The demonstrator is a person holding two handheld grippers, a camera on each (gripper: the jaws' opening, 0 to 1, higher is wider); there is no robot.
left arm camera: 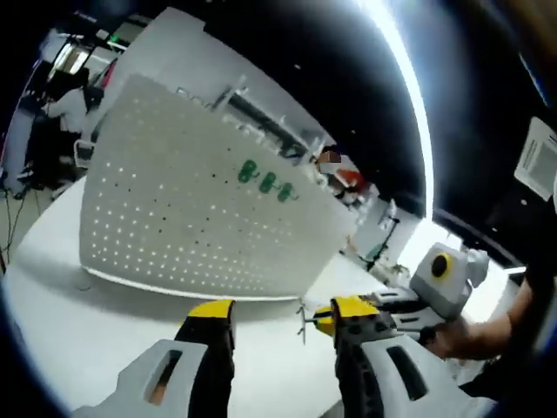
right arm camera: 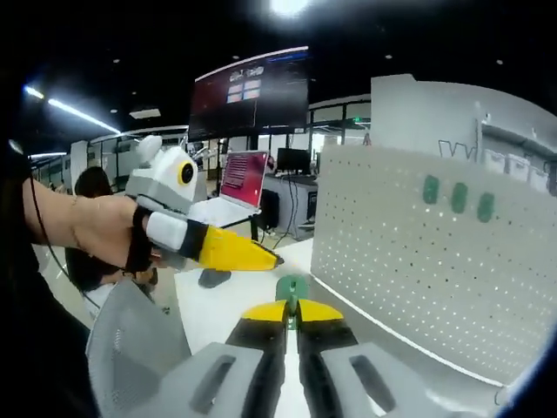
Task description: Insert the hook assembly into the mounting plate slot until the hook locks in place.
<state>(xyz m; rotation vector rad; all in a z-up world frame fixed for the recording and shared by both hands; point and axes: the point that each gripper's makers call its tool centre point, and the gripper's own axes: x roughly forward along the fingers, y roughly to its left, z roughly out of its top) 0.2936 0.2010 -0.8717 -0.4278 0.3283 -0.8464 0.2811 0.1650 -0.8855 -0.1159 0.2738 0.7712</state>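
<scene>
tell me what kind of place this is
Probably an open-plan lab or office workshop. A white pegboard stands on a white table, with desks holding monitors, a large wall screen and strip ceiling lights behind.

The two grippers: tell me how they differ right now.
The left gripper has its yellow-tipped fingers spread apart and empty, while the right gripper is shut on a green hook. The left points at the white pegboard from the front; the right sits beside the board's edge. Both have yellow tips on grey bodies.
</scene>
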